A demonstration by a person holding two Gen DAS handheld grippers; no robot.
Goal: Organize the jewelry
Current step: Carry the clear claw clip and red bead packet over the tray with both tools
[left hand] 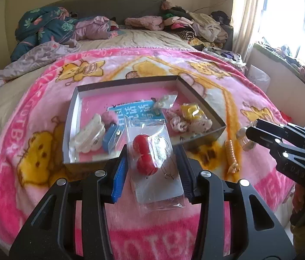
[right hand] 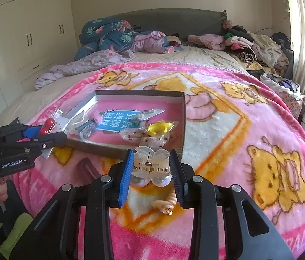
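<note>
A shallow cardboard box (left hand: 77, 95) (right hand: 184, 117) with a pink floor lies on the pink blanket. It holds a white hair claw (left hand: 88, 135), a small blue packet (left hand: 111, 138), a yellow piece in plastic (left hand: 190, 110) (right hand: 158, 127) and fabric scrunchies (left hand: 190, 124). My left gripper (left hand: 152, 160) (right hand: 42, 133) is shut on a clear packet with red earrings (left hand: 145, 151), held over the box's near edge. My right gripper (right hand: 151, 166) (left hand: 249, 133) is shut on a clear hair claw with pearls (right hand: 151, 165), just right of the box. A gold spiral hair clip (left hand: 231, 156) (right hand: 169, 197) lies on the blanket under it.
The bed beyond carries crumpled quilts (left hand: 44, 26) and a pile of clothes (left hand: 187, 23) at the headboard. A window and curtain (left hand: 252, 10) are on the right, white wardrobes (right hand: 26, 32) on the left. A dark red strip (right hand: 86, 169) lies on the blanket near the box.
</note>
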